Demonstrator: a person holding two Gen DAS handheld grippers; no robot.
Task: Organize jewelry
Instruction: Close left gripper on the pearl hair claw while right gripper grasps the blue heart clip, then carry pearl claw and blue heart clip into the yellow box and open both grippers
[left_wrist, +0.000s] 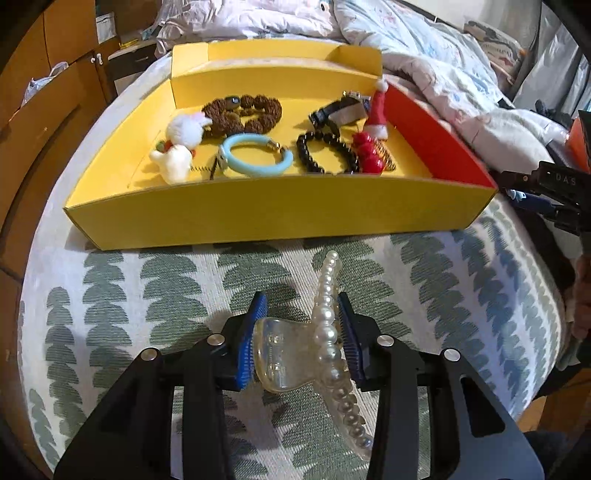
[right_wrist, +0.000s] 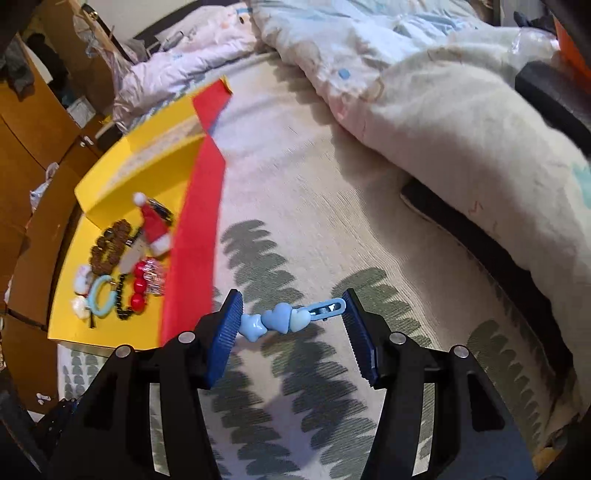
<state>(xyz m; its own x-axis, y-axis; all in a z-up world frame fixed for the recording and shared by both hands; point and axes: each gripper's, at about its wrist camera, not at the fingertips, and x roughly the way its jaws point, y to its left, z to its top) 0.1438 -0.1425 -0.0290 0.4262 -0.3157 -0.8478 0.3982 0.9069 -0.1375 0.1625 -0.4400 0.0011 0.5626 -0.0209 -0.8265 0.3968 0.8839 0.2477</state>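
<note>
My left gripper (left_wrist: 301, 317) is shut on a clear hair claw clip lined with pearls (left_wrist: 328, 332), held above the leaf-patterned bed cover. Ahead of it lies the yellow box (left_wrist: 280, 206) with a red right wall. Inside it are brown bead bracelets (left_wrist: 240, 114), a light blue bangle (left_wrist: 255, 155), a black bead bracelet (left_wrist: 325, 151), red beads (left_wrist: 365, 151), a small Santa hat (left_wrist: 378, 110) and white plush clips (left_wrist: 181, 144). My right gripper (right_wrist: 291, 314) is shut endwise on a blue hair clip with hearts and a star (right_wrist: 284, 317), lifted over the cover to the right of the box (right_wrist: 110, 332).
A rumpled duvet (right_wrist: 443, 110) is piled at the back and right of the bed. Wooden cabinets (left_wrist: 44, 74) stand to the left. The other gripper's black body (left_wrist: 554, 192) and a hand show at the right edge of the left wrist view.
</note>
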